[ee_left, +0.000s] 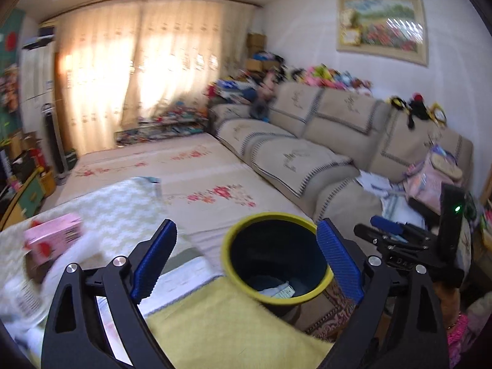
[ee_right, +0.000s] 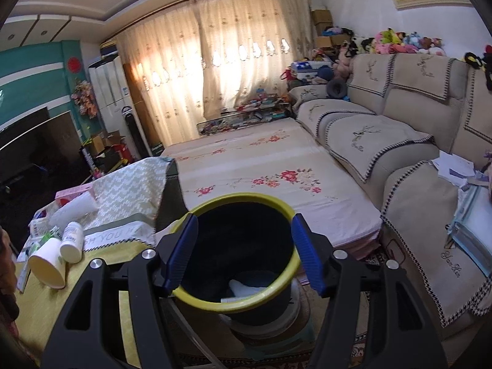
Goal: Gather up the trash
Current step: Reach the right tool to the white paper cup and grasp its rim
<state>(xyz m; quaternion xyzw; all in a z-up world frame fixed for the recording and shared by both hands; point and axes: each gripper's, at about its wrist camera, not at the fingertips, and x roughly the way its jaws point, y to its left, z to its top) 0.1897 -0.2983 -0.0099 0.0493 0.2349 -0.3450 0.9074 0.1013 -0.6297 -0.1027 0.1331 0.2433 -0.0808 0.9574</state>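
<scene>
Beside the sofa [ee_right: 399, 141], both tongs, left [ee_left: 246, 261] and right [ee_right: 244, 252], hang open and empty over the bin [ee_right: 243, 304]; next, probably approach the paper cup [ee_right: 47, 261] squarely.

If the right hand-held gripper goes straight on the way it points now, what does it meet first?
Most likely the trash bin: the open right hand-held gripper points into its dark mouth, so it would probably reach the far inner wall below the yellow rim. Depth is unclear in this fisheye view.
</scene>
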